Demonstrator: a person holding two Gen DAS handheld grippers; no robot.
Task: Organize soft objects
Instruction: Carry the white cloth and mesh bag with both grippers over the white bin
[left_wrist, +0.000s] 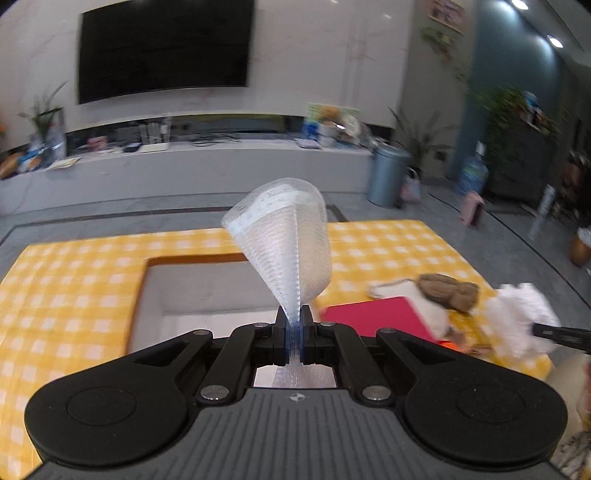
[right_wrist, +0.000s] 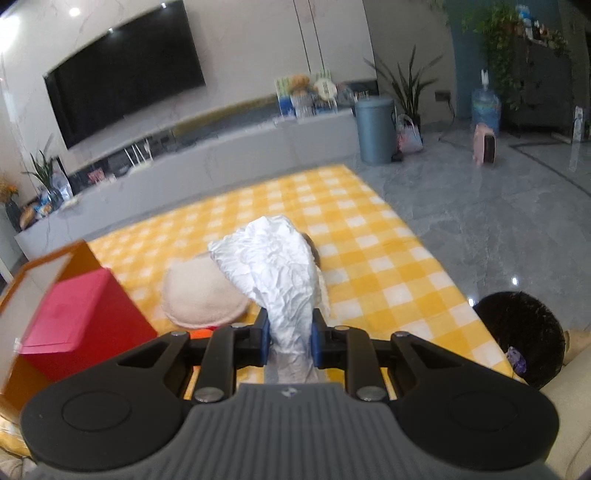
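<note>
Left wrist view: the left gripper (left_wrist: 294, 325) has its fingers (left_wrist: 281, 321) pinched tight on the narrow tail of a white mesh pouch (left_wrist: 284, 236), which flares up and away toward 12 o'clock. Below and beyond it, at about 10 o'clock, sits an open orange box (left_wrist: 147, 266) with a pale lining, resting on the yellow checked table (left_wrist: 74, 277). At 3 o'clock a red box (left_wrist: 373, 315) lies beside a cream plush toy (left_wrist: 428, 306) with a brown cap.

Right wrist view: the right gripper (right_wrist: 288, 332) holds a crumpled white cloth (right_wrist: 273, 262) between fingers (right_wrist: 263, 332) set narrowly apart, the cloth bunched between them. Just beyond, the plush toy lies on the table, and the red box stands at 9 o'clock against the orange box.

Judging by this, 2 soft items are lifted and in carry toward the box, neither yet deposited. The next move likely calls for bringing the mesh pouch over the box opening, lowering it inside and parting the fingers; the cloth should follow. The limp mesh may snag on the box rim.
</note>
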